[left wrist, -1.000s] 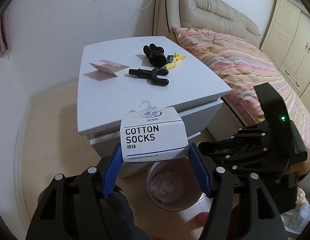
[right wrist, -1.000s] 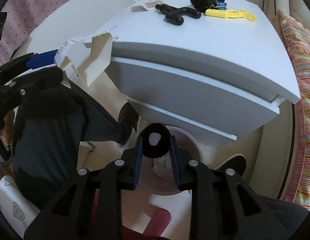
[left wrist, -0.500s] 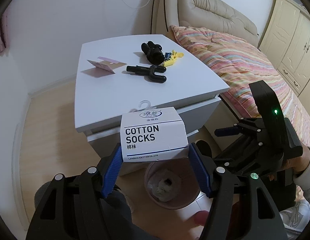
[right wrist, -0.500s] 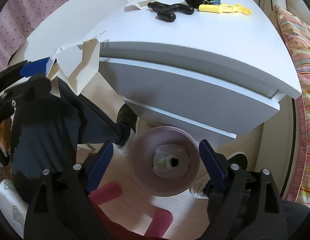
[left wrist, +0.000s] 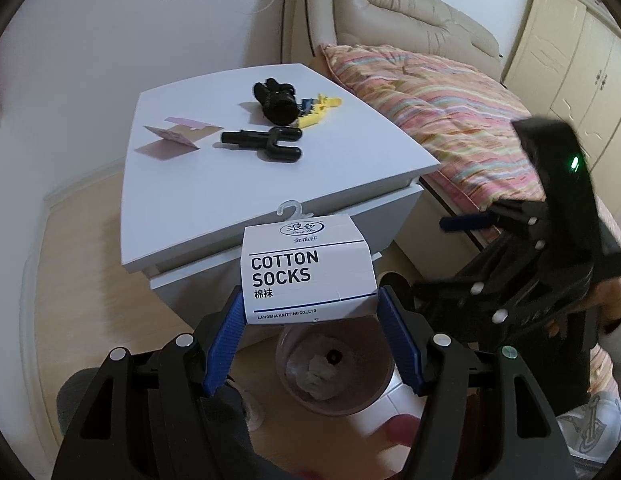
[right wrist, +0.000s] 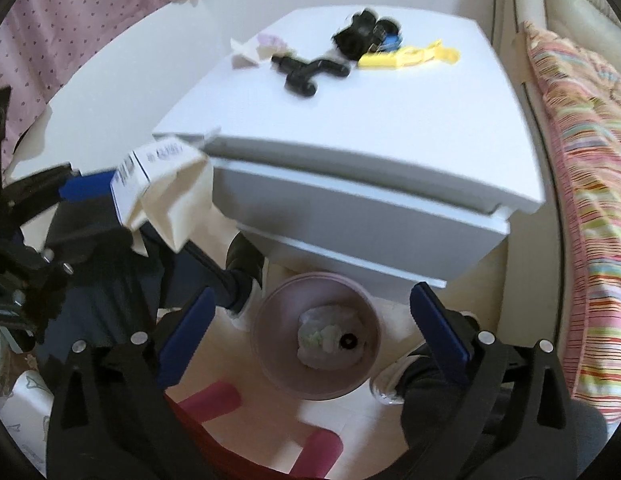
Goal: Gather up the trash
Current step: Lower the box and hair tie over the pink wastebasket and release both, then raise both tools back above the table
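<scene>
The sock box [left wrist: 308,276] is clamped across its width between the blue pads of the left gripper [left wrist: 310,316], its printed face up and its long axis running pad to pad. The pink bin [left wrist: 334,364] is seen directly below and just ahead of that grip, on the floor in front of the white nightstand [left wrist: 270,168]. The right gripper [right wrist: 314,320] is opening wide above the same bin [right wrist: 316,336], with nothing between its jaws. The left hand is judged the better placed for the coming drop.

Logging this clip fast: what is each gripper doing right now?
Left gripper: shut on the cotton socks package.
Right gripper: jaws opening, nothing between them, above the pink bin.
</scene>
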`<state>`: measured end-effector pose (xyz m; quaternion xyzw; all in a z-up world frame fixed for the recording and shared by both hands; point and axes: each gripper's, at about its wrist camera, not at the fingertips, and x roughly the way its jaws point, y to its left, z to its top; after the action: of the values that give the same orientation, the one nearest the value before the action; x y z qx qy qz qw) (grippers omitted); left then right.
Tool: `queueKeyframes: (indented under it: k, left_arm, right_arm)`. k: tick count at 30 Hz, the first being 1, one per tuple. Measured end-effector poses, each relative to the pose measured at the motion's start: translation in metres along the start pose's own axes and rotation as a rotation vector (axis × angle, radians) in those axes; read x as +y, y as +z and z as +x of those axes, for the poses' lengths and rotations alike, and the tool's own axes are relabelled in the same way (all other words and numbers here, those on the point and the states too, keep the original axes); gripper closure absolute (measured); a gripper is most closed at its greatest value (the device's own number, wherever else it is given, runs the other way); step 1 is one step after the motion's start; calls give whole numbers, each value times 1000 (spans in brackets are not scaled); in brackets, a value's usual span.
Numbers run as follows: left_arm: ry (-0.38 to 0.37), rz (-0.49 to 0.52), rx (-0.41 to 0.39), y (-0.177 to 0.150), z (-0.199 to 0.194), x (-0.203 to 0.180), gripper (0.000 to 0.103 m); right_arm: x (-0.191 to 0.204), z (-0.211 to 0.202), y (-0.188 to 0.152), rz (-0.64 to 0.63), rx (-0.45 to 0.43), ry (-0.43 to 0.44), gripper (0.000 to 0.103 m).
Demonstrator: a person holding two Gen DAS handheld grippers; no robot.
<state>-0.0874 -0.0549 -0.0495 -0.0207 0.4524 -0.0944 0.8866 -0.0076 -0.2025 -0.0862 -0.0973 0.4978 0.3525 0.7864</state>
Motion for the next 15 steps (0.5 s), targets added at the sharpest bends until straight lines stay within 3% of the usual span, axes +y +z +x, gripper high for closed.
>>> queueKeyframes:
  k: [15]
  left_arm:
    - [-61,109,56,4,20,-40,39]
  right_arm:
    - [-37,-69,13,91,-171,-63,3]
